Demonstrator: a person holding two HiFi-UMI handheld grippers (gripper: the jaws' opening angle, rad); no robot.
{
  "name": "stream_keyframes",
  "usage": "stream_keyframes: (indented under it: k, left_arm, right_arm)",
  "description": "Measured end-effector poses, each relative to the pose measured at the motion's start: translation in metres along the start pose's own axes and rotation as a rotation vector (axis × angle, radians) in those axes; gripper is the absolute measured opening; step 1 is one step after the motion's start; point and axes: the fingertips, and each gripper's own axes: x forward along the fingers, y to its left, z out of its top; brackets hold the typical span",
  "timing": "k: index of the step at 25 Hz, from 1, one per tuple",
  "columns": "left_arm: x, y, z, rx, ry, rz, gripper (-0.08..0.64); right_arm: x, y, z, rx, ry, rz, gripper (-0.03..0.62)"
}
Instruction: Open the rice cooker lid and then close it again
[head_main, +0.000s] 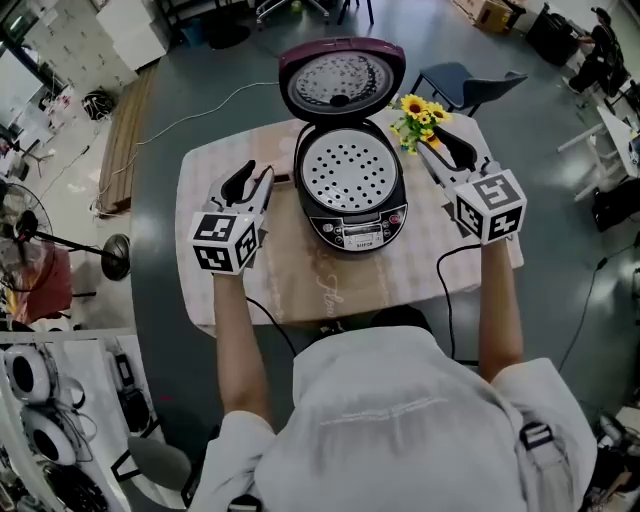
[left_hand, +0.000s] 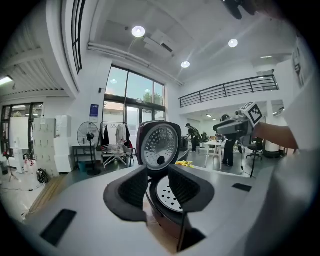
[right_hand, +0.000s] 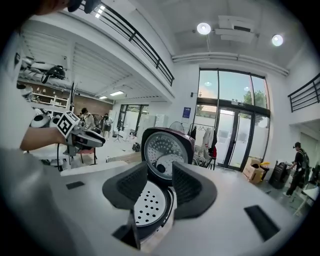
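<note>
rice cooker on table centre | flowers right of cooker | lid behind it

free: counter bare at 6 o'clock of rice cooker | blocked: upright lid at 12 o'clock, flowers at 1-2 o'clock

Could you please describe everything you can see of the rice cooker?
The rice cooker is round with a glossy dark body, standing upright mid-table on the checked tablecloth. Its maroon hinged lid stands fully open at the far side, showing a dimpled metal inner plate. A perforated silvery tray sits in the pot. A control panel faces the person.
</note>
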Motion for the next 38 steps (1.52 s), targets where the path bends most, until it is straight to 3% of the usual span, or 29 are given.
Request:
stream_keyframes:
  k: [11,24,38]
  left_arm:
    - [0.037,0.010,0.026,0.033,-0.022,-0.067,0.141]
    - [0.086,0.018,0.048,0.087,0.030,-0.075,0.172]
    - [0.154,0.043,0.069,0.245,0.079,-0.097,0.226]
  right_arm:
    - [-0.002,-0.015,0.004,0.001,0.016,-0.055,0.172]
    - [0.062,-0.054,0.012,-0.022,0.027,0.041,0.185]
    - [0.135,-0.086,0.013,-0.106,0.058,0.119,0.249]
